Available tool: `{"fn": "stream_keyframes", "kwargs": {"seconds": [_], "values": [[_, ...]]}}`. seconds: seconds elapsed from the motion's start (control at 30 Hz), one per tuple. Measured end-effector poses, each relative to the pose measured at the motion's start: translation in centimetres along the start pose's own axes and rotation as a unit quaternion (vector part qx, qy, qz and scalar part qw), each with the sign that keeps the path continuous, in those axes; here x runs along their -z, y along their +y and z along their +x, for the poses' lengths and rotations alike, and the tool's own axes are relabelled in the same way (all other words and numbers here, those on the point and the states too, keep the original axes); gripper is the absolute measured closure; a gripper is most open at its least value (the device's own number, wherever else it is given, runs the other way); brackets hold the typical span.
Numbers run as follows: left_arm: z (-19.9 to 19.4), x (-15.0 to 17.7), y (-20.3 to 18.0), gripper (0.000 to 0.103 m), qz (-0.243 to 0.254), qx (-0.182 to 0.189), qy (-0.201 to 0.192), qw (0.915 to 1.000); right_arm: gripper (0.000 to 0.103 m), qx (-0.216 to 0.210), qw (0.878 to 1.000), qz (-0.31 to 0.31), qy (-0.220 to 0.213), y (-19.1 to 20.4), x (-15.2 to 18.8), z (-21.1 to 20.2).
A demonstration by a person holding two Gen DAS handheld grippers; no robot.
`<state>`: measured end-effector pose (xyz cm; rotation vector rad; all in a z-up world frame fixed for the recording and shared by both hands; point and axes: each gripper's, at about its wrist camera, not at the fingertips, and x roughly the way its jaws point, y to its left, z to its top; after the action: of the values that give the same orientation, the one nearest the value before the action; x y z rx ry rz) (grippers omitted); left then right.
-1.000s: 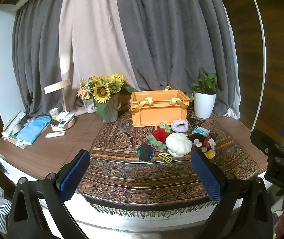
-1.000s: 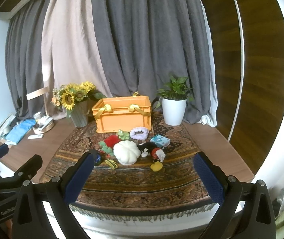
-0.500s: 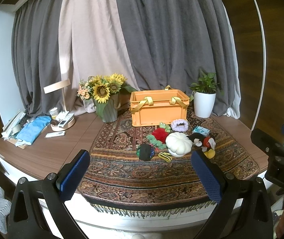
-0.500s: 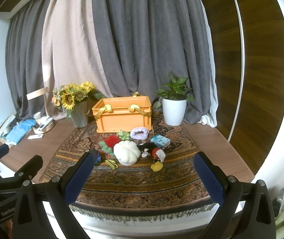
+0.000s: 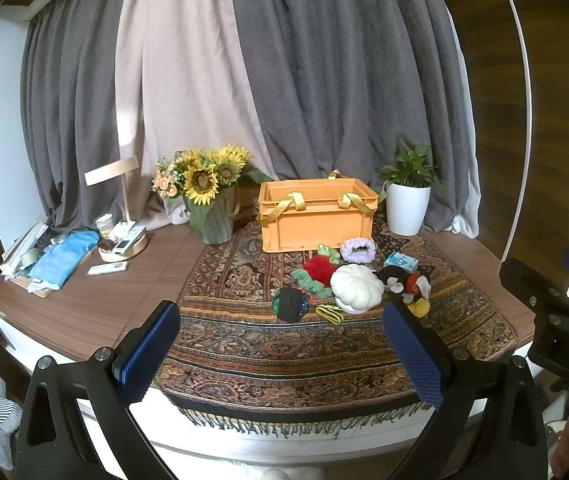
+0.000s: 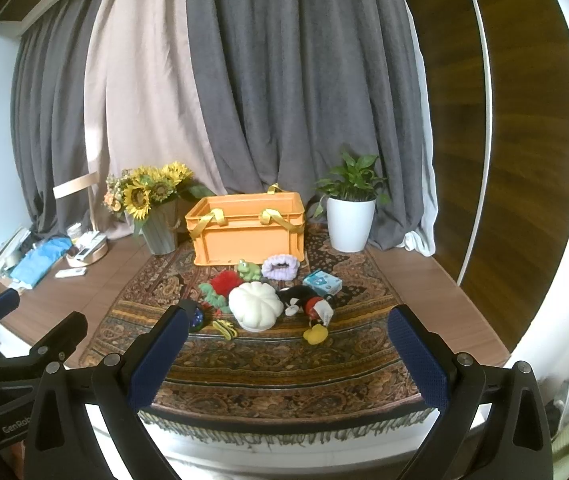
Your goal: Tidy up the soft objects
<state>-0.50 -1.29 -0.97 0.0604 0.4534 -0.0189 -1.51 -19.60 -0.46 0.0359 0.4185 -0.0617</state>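
Left hand-held gripper [image 5: 282,354] held before counter [image 5: 84,312], jaws wide apart, nothing held. Right hand-held gripper [image 6: 286,354] likewise spread, nothing held. Soft toys clustered on rug [image 5: 284,344] in front of orange crate [image 5: 316,216]; white pumpkin [image 5: 356,283] at centre. Partial lettering seen: "DAS" on right unit, "GenRob" on left unit.

The rug's [image 5: 284,344] near strip, in front of the toy cluster [image 5: 354,286], lies bare, so a gripper could come in low from the table edge. Behind the toys the crate [image 5: 316,216] stands open-topped, flanked closely by the sunflower vase [image 5: 212,228] on the left and the plant pot [image 5: 406,208] on the right. Curtains [image 5: 324,80] close off the back.
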Motion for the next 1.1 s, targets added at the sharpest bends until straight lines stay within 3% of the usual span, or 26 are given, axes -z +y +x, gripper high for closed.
{"fn": "stream_keyframes", "kwargs": {"seconds": [1.1], "values": [[1.3, -0.5, 0.0, 0.0, 0.01, 0.015, 0.002, 0.9998, 0.002, 0.002, 1.0, 0.005, 0.009, -0.2, 0.3, 1.4]]}}
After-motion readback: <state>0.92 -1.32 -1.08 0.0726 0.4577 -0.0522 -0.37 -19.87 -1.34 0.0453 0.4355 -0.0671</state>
